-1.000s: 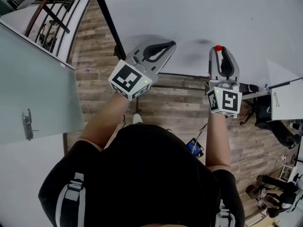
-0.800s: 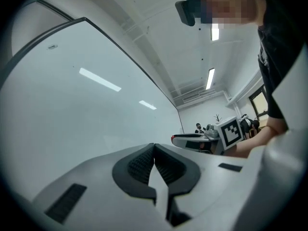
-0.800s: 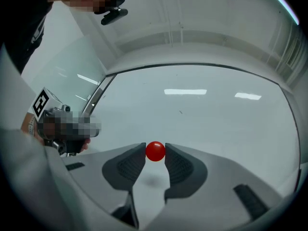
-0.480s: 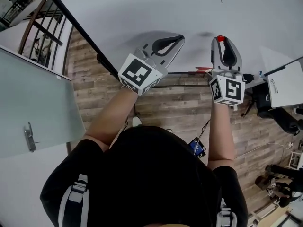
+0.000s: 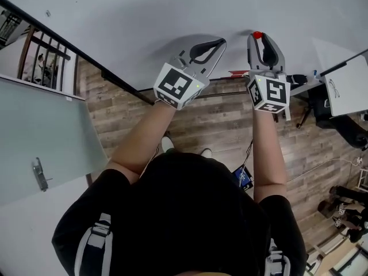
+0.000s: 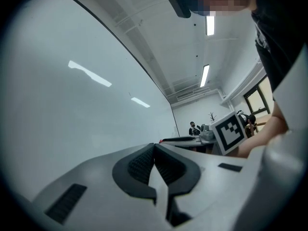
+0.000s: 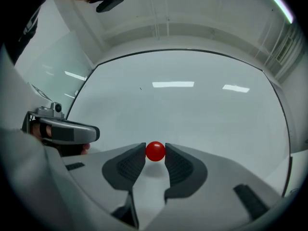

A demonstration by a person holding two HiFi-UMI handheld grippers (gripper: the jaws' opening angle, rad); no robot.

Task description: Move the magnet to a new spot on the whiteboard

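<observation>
A small round red magnet sits pinched between the tips of my right gripper, whose pads press it from both sides. In the head view the magnet shows at the tip of that gripper, right at the whiteboard; I cannot tell whether it touches the board. My left gripper points at the board just to the left. Its jaws are shut with nothing between them, and the left gripper view shows its tips meeting.
The board's tray with a red marker runs under the grippers. The board's dark left edge slants above a wood floor and railing. A glass door stands at left and a white sheet at right.
Both grippers have moved right along the whiteboard, away from its left edge. The red magnet has stayed between the right gripper's jaws. The left gripper has stayed shut.
</observation>
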